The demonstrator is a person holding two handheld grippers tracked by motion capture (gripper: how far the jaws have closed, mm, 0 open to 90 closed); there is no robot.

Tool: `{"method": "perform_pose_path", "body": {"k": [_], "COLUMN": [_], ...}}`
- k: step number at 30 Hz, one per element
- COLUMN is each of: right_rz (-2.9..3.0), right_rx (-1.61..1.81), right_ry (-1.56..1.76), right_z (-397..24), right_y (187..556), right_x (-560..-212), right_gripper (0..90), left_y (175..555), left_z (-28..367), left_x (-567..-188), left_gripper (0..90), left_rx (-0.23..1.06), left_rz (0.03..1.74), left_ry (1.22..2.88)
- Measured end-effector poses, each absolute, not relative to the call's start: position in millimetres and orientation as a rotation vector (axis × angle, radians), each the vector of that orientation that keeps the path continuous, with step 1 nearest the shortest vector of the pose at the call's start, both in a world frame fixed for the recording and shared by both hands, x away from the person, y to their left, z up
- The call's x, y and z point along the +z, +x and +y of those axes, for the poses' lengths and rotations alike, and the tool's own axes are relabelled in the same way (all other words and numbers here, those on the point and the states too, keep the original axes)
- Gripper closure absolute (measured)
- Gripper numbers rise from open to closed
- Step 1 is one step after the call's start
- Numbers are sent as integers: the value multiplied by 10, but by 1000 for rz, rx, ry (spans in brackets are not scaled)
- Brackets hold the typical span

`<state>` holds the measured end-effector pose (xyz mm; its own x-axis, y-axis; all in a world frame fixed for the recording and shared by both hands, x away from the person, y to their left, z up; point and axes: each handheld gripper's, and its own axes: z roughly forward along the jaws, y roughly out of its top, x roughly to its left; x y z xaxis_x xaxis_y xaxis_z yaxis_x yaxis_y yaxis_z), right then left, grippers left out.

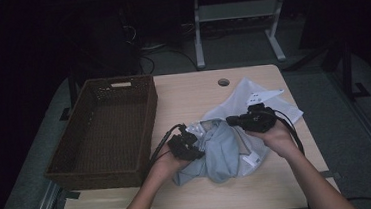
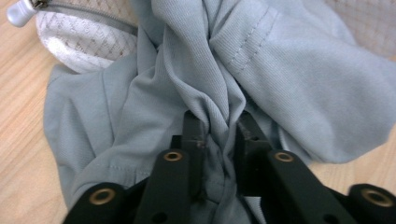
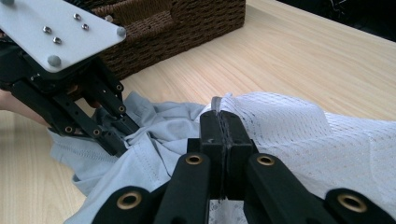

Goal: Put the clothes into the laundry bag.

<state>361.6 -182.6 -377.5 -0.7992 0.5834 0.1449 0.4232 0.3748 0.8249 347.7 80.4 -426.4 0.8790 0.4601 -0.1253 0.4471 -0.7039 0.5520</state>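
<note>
- left tongs pinch a bunched fold of the grey shirt, likely to draw it out of the mesh bag.
- right tongs clamp the bag's rim, keeping it steady on the table.

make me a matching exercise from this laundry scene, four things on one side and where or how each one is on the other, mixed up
Things:
1. wicker basket
2. grey garment
3. white mesh bag
4. zipper pull

States:
A. its edge is pinched in the shut right gripper
B. a bunched fold sits between the pads of the left gripper
C. stands on the left part of the table, nothing in it
D. lies on the wood by the mesh, at the end of the zip

Pairs: 1-C, 2-B, 3-A, 4-D
</note>
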Motion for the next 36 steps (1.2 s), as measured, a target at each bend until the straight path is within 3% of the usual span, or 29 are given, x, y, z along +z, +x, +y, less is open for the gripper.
{"method": "perform_pose_path", "body": {"k": [8, 16, 29, 33, 36], "right_rz": [2458, 2429, 2421, 2421, 2420], "right_rx": [1396, 1426, 1441, 1433, 1427], "right_ry": [900, 876, 859, 865, 877], "right_z": [-1804, -1804, -1821, -1838, -1856], "right_y": [3609, 3572, 3534, 3543, 3553], "right_x": [-3760, -3663, -3611, -3629, -3648], "right_gripper": [886, 886, 886, 886, 886], "left_y": [3440, 3504, 3844, 3846, 3850], "left_z": [833, 705, 267, 254, 286], "left_x": [-3939, -3547, -4143, -4271, -4267], "left_gripper": [801, 802, 774, 730, 640], "left_rx": [-6, 74, 76, 81, 81], "left_rz": [615, 597, 727, 742, 742], "left_ry": [2307, 2226, 2253, 2253, 2252]}}
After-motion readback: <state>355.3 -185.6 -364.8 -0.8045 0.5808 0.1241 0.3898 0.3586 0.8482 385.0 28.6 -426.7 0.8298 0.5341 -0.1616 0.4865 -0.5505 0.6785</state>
